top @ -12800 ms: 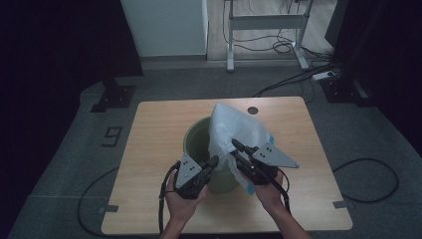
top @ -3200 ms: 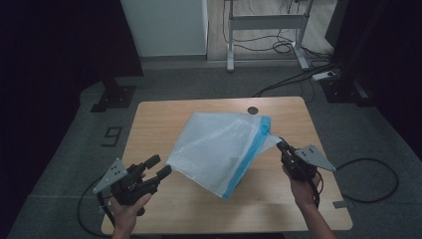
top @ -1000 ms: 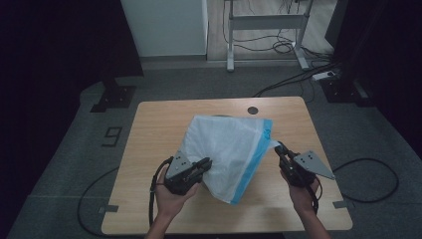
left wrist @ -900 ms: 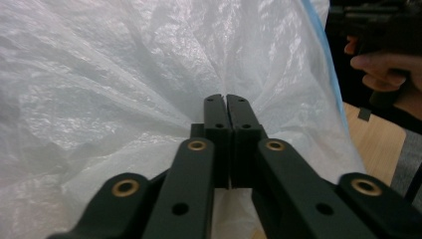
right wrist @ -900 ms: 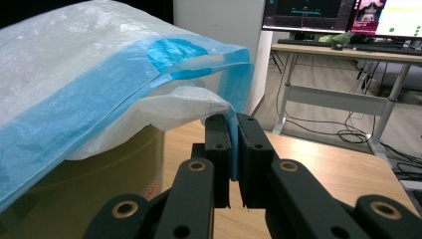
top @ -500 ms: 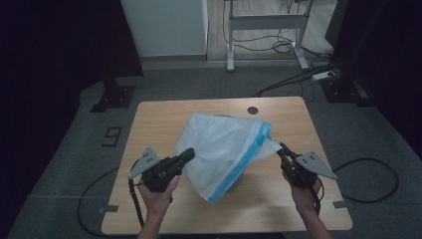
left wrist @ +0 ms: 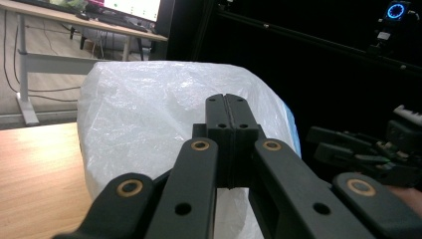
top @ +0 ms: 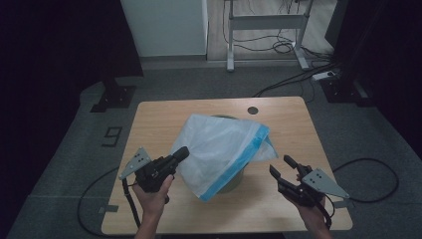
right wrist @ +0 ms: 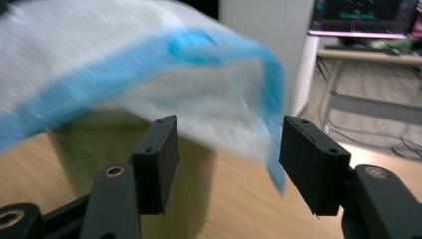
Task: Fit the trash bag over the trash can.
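At mid-table, a white plastic bag (top: 219,149) with a blue edge drapes over a green bin (right wrist: 124,164). Left tool (top: 180,153) is clamped shut on the bag's left side. Right tool (top: 282,166), jaws just opening, stands empty near the bag's right edge.

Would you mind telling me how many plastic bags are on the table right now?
1. A single white plastic bag with a blue rim is draped over the green bin at the table's middle. Whether another bag lies under it or inside the bin cannot be told.
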`<state>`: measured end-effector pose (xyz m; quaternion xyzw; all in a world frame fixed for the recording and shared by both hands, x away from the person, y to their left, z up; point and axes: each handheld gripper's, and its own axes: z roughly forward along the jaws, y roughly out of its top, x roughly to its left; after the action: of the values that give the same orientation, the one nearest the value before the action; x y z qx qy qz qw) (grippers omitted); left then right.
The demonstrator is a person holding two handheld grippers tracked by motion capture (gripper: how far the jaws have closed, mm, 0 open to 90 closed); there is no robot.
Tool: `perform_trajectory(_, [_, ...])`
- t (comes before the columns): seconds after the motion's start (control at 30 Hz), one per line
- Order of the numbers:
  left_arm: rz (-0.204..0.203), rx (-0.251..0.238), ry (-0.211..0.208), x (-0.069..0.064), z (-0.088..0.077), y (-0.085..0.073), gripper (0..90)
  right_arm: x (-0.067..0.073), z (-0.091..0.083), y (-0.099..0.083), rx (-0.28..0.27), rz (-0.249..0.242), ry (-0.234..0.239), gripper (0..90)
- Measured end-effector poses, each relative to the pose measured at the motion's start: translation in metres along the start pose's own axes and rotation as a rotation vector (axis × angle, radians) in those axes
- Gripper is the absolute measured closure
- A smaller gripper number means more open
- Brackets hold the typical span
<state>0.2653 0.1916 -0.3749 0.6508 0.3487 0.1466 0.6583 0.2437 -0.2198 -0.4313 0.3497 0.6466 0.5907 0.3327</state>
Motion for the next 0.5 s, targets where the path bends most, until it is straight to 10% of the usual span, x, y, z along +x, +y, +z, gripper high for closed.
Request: perform_trajectory(0.5, [-0.013, -0.005, -0.001, 0.003, -0.004, 0.001, 90.0, 0.018, 0.042, 0.017, 0.004, 0.101, 0.05, 41.3])
